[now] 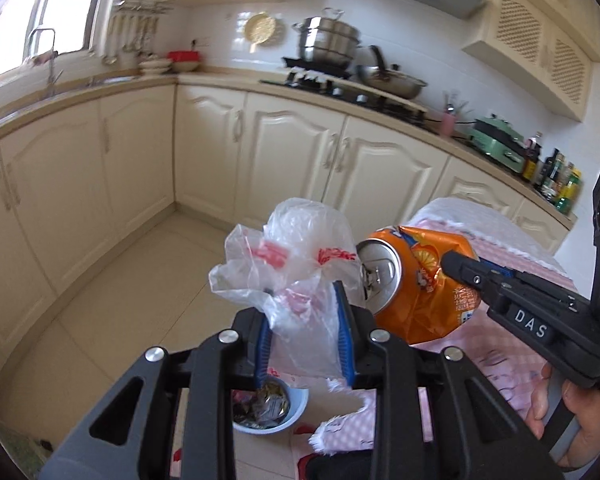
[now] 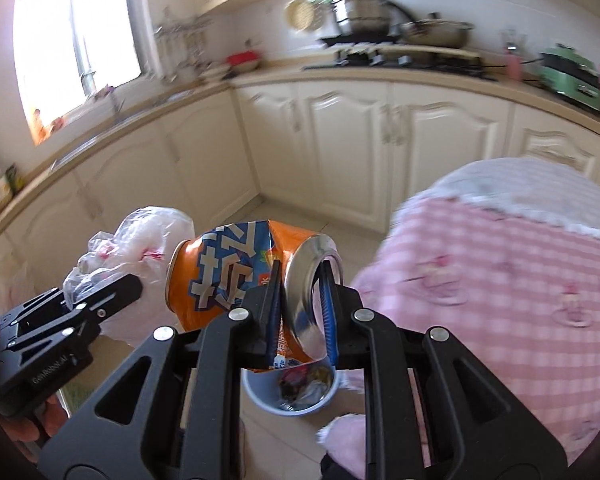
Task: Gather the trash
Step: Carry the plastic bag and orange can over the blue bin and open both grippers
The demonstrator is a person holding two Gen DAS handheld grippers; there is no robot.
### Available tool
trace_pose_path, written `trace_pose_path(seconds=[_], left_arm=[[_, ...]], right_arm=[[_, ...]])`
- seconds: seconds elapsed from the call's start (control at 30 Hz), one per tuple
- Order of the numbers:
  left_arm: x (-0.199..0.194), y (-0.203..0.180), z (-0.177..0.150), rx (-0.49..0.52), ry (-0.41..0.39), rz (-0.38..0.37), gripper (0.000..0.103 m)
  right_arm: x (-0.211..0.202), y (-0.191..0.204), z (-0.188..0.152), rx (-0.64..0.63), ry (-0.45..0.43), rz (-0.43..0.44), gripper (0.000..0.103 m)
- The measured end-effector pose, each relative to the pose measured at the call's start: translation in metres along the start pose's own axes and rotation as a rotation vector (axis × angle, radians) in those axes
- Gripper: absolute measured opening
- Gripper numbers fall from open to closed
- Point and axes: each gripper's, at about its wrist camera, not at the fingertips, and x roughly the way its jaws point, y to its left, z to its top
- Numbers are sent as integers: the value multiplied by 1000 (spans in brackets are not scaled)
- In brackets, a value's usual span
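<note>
My left gripper (image 1: 305, 320) is shut on a crumpled clear plastic bag (image 1: 288, 256) with red print and holds it in the air. My right gripper (image 2: 302, 304) is shut on a crushed orange soda can (image 2: 236, 276), gripping its bottom end. Bag and can hang side by side above a small blue-grey trash bin (image 1: 270, 408) on the floor, which holds wrappers. The bin also shows in the right wrist view (image 2: 292, 394), directly under the can. The can (image 1: 416, 280) and right gripper (image 1: 472, 276) show in the left wrist view; the bag (image 2: 140, 248) and left gripper (image 2: 96, 300) show in the right.
A table with a pink checked cloth (image 2: 500, 280) stands just right of the bin. Cream kitchen cabinets (image 1: 300, 152) run along the far side, with pots on a stove (image 1: 340, 72) and bottles on the counter. Tiled floor (image 1: 140, 300) lies to the left.
</note>
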Motion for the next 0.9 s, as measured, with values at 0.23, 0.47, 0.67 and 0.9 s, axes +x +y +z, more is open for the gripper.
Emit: trace_pose_path(seconds=[0.23,0.47,0.67,0.9], left_arm=[[49,62,-42,-88,127,58,26],[126,94,-87,-120,302,101,26],[199,104,-119,-104,447,133,26],[261,106,-134,-115,548,108,30]], right_arm=[[71,46,-35,-86,113,-6,18],[152,46,-80,-118,264,-35,18],[208,39,-122,-186,339,-121,18],[246,18,-152,-187,411,-160,17]])
